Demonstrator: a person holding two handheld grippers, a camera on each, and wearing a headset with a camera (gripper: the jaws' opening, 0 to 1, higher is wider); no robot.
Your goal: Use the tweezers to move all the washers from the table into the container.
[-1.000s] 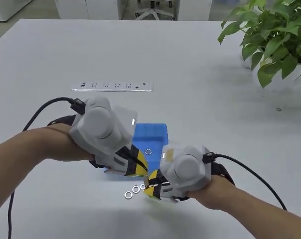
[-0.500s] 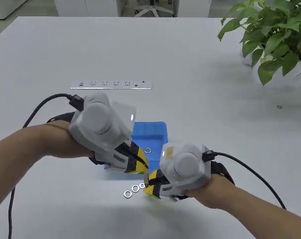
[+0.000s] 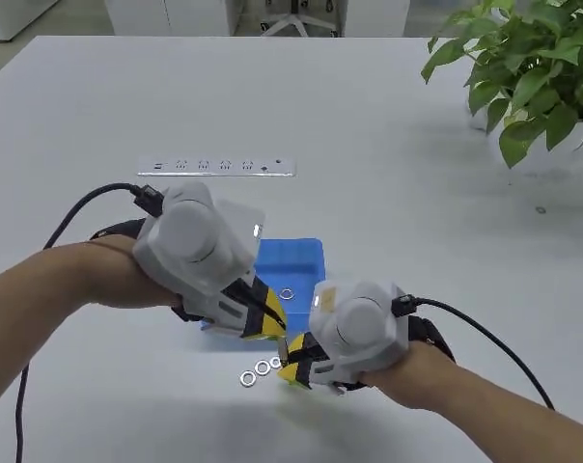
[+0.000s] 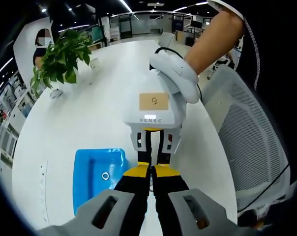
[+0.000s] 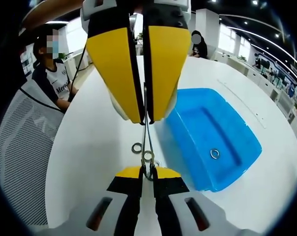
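noting tweezers (image 5: 147, 132) clenched in the jaws of both left gripper (image 5: 144, 118) and right gripper (image 5: 147, 173), long axis running between them, tips over the middle washer (image 5: 148, 156) on the desk (image 5: 89, 147), just beside the blue container (image 5: 197, 123).

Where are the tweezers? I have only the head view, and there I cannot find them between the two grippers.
Observer: The right gripper view shows them. The tweezers run as a thin metal line from the left gripper to the right gripper.
Operator: Which gripper is shut on them?
Observer: Both, it seems. Each pair of jaws is closed on the tweezers with no gap to see.
Operator: And what is under them?
Observer: In that view a washer lies right beneath them, outside the container.
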